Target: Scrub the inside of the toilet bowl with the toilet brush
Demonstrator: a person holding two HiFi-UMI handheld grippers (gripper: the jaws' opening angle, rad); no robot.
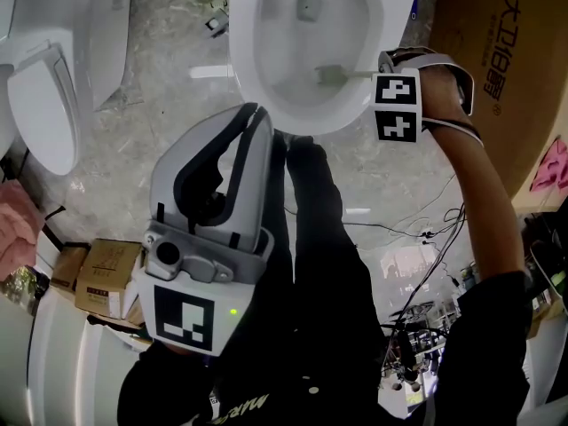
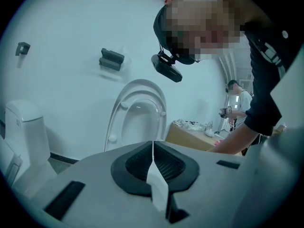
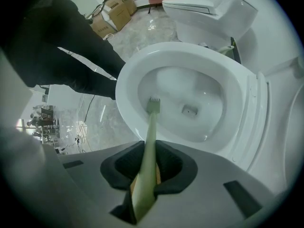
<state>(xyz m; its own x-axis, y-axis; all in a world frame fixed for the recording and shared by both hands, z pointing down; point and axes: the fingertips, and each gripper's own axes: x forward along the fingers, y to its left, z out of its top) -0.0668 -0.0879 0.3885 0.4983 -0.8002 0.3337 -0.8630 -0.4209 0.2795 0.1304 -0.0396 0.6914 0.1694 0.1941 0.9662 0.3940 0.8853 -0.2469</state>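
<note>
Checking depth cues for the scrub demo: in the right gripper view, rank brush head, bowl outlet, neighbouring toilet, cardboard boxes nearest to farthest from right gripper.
From the right gripper, holding the toilet brush:
1. Brush head, just ahead, centre.
2. Bowl outlet, deeper, to its right.
3. Neighbouring toilet, top right, and cardboard boxes, top left: too close to call.

Legend: the person wore a black short-sleeved top (image 1: 486, 331) with pale lettering across the chest, dark trousers (image 1: 315, 229) and a black head-mounted camera (image 2: 166, 68). The left hand-held gripper (image 1: 256, 114) and right hand-held gripper (image 1: 385, 67) each had a grey moulded shell, black ribbed jaw pads and a cube of black-and-white square markers; a small green light glowed beside the left marker.
</note>
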